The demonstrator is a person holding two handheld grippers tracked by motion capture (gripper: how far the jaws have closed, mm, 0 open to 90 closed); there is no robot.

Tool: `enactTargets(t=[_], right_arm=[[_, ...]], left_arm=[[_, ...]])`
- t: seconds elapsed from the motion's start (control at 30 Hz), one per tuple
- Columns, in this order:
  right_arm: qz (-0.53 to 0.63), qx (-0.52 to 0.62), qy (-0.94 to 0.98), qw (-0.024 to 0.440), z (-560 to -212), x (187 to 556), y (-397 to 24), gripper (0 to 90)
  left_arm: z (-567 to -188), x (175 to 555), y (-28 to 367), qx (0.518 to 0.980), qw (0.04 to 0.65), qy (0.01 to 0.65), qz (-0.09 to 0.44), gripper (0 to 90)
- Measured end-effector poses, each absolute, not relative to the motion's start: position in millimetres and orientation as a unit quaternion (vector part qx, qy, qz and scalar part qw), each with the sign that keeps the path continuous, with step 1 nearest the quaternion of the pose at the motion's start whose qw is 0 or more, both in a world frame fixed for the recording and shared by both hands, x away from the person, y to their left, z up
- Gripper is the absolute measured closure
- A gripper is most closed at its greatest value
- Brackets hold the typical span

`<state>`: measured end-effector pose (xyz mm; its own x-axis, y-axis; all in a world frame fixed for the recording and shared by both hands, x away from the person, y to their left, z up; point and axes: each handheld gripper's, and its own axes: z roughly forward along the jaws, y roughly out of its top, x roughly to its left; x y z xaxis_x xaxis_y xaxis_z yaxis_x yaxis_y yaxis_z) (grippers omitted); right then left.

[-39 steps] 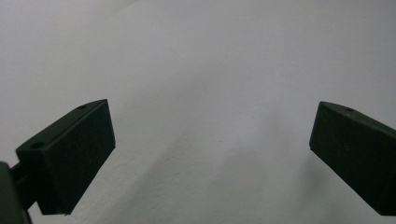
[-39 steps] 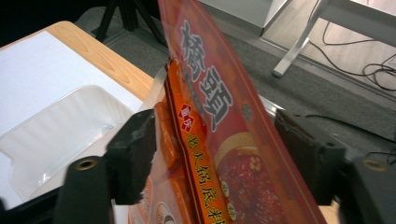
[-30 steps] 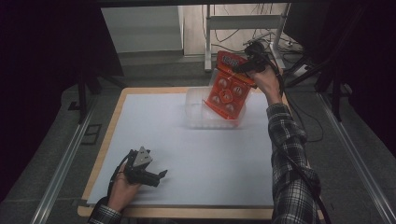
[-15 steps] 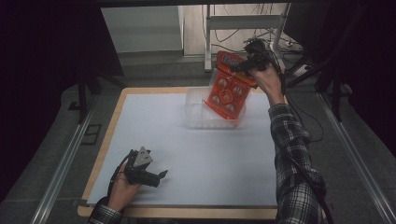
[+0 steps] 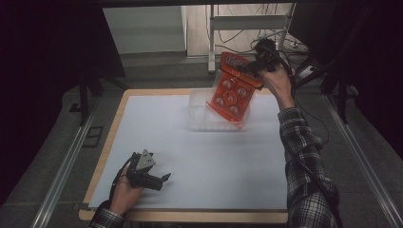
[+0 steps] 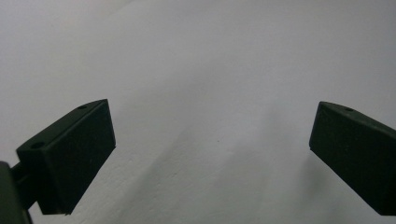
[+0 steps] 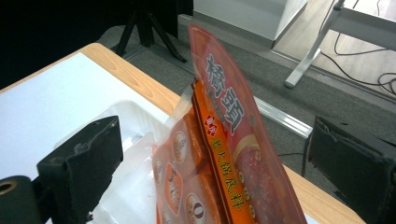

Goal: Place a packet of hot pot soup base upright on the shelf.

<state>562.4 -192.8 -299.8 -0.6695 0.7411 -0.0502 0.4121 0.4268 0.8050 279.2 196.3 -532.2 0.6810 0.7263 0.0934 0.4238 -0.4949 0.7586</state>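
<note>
1. The right tool [image 5: 251,66] hangs over the far right part of the table [image 5: 157,216], and its jaws have just been opening. In the right gripper view they stand wide, with the top edge of the orange snack packet [image 7: 219,154] between them and neither pad pressing on it, so the packet is released
2. The packet leans tilted in the clear plastic container [image 5: 209,114], lower end inside and upper end up by the right tool, judging from the high view
3. The left tool [image 5: 164,178] rests near the front left corner of the white sheet [image 5: 190,156]. Its jaws are spread and hold nothing, with only the sheet beyond them in the left gripper view
4. Risk: with nothing gripping it, the packet could tip over the container's rim and slide out onto the sheet, since it stands steep and much of it is above the wall
5. Risk: a pad could snag the packet's top seal as the right tool pulls away and drag the packet back out
6. Risk: the container looks light, so a nudge from the falling packet or the tool could shift it, and the left tool is too far off to steady it
</note>
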Motion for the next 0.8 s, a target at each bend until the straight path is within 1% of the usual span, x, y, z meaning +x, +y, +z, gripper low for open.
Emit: enactTargets(t=[0.13, 0.2, 0.27, 0.8], right_arm=[[0.413, 0.353, 0.817, 0.191, -297, 557, -195, 3.1], [0.417, 0.358, 0.817, 0.172, -296, 555, -196, 2.5], [0.424, 0.361, 0.815, 0.162, -296, 552, -197, 2.3], [0.436, 0.357, 0.812, 0.150, -299, 526, -203, 1.9]], left_arm=[[-533, 279, 196, 0.839, 0.369, 0.343, 0.205, 0.0], [-533, 279, 195, 0.840, 0.369, 0.342, 0.206, 0.0], [-533, 279, 195, 0.840, 0.368, 0.341, 0.206, 0.0], [-530, 278, 197, 0.835, 0.384, 0.342, 0.198, 0.0]])
